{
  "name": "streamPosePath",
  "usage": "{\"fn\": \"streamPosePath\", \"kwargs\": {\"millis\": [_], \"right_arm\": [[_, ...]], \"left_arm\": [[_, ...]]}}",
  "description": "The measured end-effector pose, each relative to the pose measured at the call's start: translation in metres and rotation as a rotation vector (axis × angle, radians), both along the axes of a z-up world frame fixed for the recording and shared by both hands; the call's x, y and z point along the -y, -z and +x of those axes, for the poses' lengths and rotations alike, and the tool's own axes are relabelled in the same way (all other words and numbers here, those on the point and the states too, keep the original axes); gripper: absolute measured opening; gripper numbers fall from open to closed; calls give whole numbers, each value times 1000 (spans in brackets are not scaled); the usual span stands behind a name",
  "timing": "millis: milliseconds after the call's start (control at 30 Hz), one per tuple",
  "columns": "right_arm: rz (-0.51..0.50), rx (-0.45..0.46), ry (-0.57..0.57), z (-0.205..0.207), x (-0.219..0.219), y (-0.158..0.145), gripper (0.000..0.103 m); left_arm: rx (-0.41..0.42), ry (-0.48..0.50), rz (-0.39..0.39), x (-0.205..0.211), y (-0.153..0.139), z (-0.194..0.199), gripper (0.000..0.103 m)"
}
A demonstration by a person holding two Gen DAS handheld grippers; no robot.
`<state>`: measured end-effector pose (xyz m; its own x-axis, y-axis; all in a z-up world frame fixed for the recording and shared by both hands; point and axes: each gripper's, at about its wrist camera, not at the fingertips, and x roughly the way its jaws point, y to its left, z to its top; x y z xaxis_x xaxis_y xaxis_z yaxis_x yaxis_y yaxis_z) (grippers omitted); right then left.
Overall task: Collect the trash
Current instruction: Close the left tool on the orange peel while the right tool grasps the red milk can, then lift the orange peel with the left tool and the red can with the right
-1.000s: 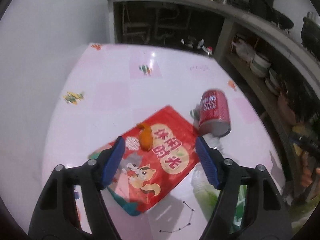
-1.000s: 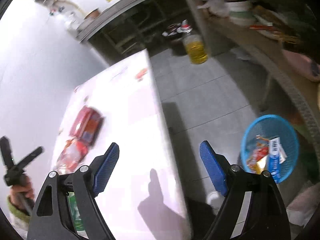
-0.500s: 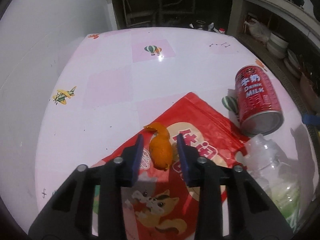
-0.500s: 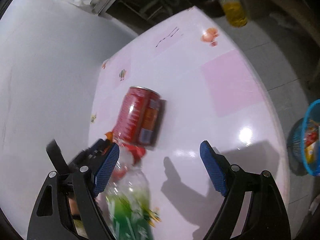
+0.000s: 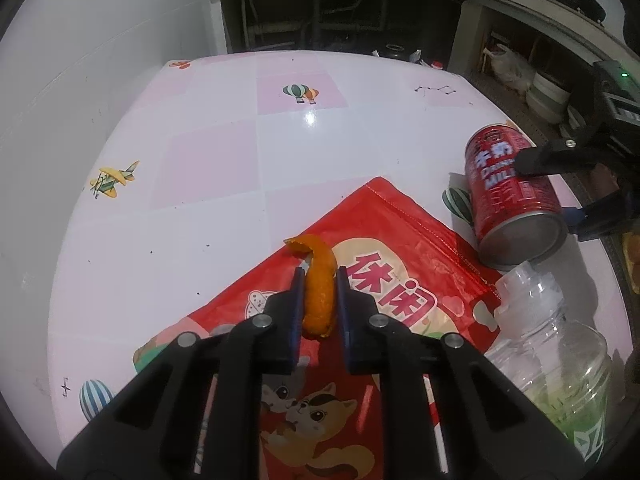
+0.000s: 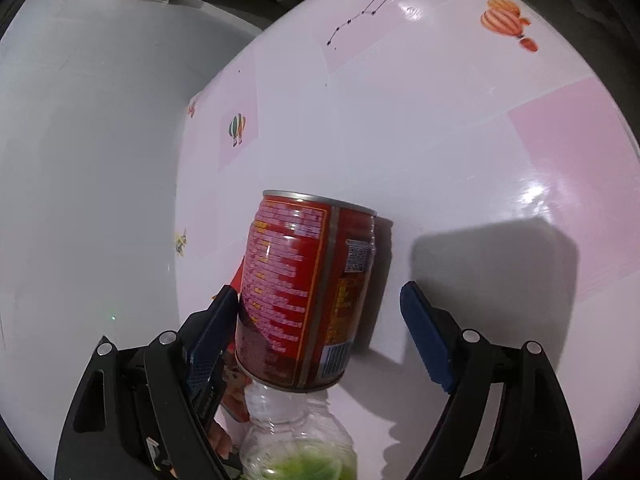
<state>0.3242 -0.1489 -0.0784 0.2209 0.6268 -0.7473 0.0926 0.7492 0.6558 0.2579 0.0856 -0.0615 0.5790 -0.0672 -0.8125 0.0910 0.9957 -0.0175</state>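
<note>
A curled orange peel [image 5: 318, 284] lies on a red snack bag [image 5: 400, 248] on the pink and white table [image 5: 240, 160]. My left gripper [image 5: 319, 280] is closing, and both pads press the peel's sides. A red drink can [image 5: 508, 196] lies on its side to the right, its base against the mouth of a clear plastic bottle [image 5: 556, 344] with green dregs. My right gripper [image 6: 316, 294] stands open astride the can [image 6: 304, 292]. Its left finger [image 6: 220, 320] is at the can's side and its right finger is well apart. The bottle [image 6: 296, 440] sits just below the can.
A white wall [image 5: 100, 60] borders the table on the left. Behind the table is a dark open cabinet [image 5: 320, 20], and shelves with stacked bowls [image 5: 548, 92] run along the right. The table's right edge lies just past the can.
The left gripper came down over the snack bag and its jaws closed in onto the orange peel. The right gripper swung from the floor side over the table and now straddles the can.
</note>
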Motion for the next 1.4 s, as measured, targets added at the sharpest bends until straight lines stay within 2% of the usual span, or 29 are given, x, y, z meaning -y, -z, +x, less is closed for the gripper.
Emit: {"fn": "streamPosePath", "kwargs": {"millis": [400,500,567,1033,1133,1233,1400], "right_arm": [[28,-28,-24,10,-23,3,81],[45,-33,-21,9,-24,4,75],[66,-43,-18,9,-24,7,65],[194,-52,30,-2,-10,18,64],[201,-24,45,-5,-9,15,64],[140,60,48,-11,-7,1,64],[-191,310,26,-30,-7,-35,64]], "left_arm": [[27,-11,-47,-11,-7,-8,12],[34,-17,-66,-13,-9,-11,12],[37,-19,-75,-14,-12,-12,12],[76,-51,-78,-25,-32,-25,12],[82,-48,-78,-24,-34,-26,12],[86,-47,-80,-24,-36,-27,12],[89,-44,-83,-23,-37,-28,12]]}}
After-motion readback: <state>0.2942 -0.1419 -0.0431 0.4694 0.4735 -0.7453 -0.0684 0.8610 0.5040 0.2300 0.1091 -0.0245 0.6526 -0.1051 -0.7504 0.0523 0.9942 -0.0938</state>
